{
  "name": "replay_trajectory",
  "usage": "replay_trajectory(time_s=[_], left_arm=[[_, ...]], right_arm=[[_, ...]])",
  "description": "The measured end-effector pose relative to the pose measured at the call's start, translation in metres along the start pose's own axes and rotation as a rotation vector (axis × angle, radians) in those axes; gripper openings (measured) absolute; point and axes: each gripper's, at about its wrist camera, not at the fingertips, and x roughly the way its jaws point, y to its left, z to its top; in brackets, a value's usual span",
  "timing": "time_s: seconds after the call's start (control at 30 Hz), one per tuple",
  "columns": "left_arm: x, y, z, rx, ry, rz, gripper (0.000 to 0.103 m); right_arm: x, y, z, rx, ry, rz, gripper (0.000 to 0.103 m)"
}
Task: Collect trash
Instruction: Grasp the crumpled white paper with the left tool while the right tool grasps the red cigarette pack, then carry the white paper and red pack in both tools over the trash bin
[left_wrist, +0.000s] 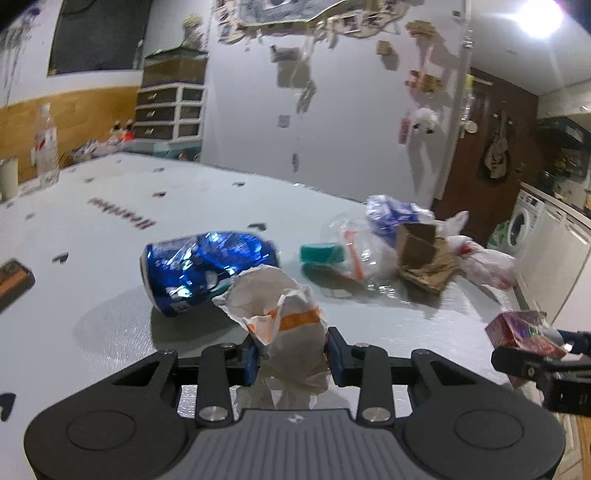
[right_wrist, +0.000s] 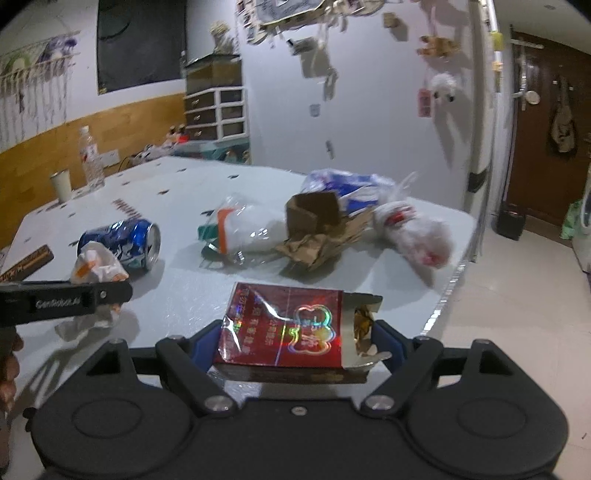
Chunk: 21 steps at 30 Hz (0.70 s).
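My left gripper (left_wrist: 291, 356) is shut on a crumpled white paper wrapper with an orange stripe (left_wrist: 284, 314) and holds it above the white table (left_wrist: 110, 258). It also shows in the right wrist view (right_wrist: 96, 266). My right gripper (right_wrist: 295, 343) is shut on an opened red cigarette pack (right_wrist: 284, 326), seen at the right edge of the left wrist view (left_wrist: 521, 332). A crushed blue can (left_wrist: 207, 269) lies on its side just beyond the wrapper. A pile of plastic bags (right_wrist: 251, 229), torn brown cardboard (right_wrist: 317, 229) and a blue-white wrapper (right_wrist: 351, 184) lies further back.
A clear water bottle (right_wrist: 90, 158) and a white cup (right_wrist: 61, 186) stand at the table's far left. A dark flat bar (left_wrist: 13, 282) lies at the left. The table's right edge (right_wrist: 454, 273) drops to a tiled floor. A washing machine (left_wrist: 522, 225) stands at the right.
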Motion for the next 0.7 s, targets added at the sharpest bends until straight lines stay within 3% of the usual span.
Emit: replay_trajectory(time_s=[0.33,0.7], left_arm=[[-0.04,-0.048,0.0,0.112,-0.031,-0.09,0.037],[-0.051,-0.116,-0.02,0.179,-0.018,-0.193,0.037]], right_arm=[[-0.052,-0.027,-0.01,0.066,-0.054,-0.105,0.086],[-0.11,-0.074,-0.036,0.122,-0.084,-0.228,0.086]])
